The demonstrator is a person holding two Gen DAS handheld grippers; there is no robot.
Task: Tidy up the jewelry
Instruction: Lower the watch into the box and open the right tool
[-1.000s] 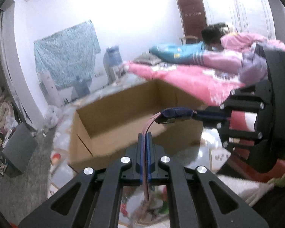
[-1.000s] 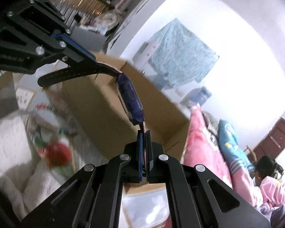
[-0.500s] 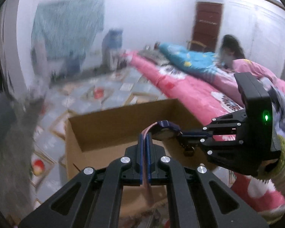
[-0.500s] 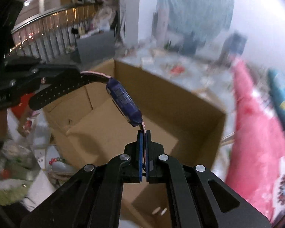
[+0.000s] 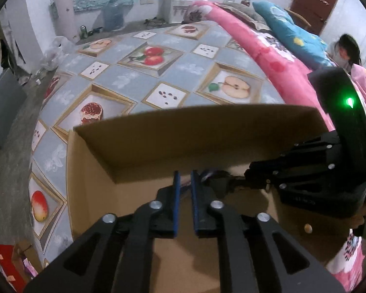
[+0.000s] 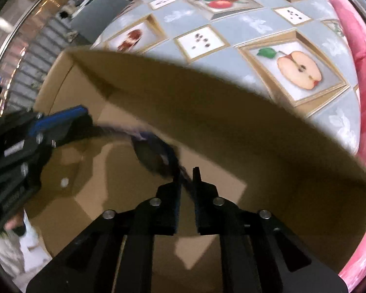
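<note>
Two black two-finger grippers with blue pads point down into an open brown cardboard box (image 5: 144, 161) that stands on a grey-blue floor mat printed with framed fruit pictures (image 5: 139, 73). The left gripper (image 5: 183, 183) sits over the middle of the box; its jaws are opening, with a narrow gap between the blue pads (image 5: 175, 205). The right gripper (image 6: 186, 178) hangs over the same box, to the right of the left one, and its jaws are opening too, the pads standing slightly apart.

The task's thing, a dark blue wristwatch with a dark strap (image 6: 156, 153), is inside the box's opening, stretched between the two grippers. In the right wrist view it is blurred: its body lies just ahead of the right gripper's tips, one strap end runs down into the gap between those tips, the other runs toward the left gripper (image 6: 61, 122). Whether either pair of pads still presses the strap I cannot tell. In the left wrist view only a small dark part of it (image 5: 207, 174) shows just past the left tips, beside the right gripper (image 5: 234, 183).

Beyond the box, a pink quilted bed (image 5: 256, 44) borders the mat.
</note>
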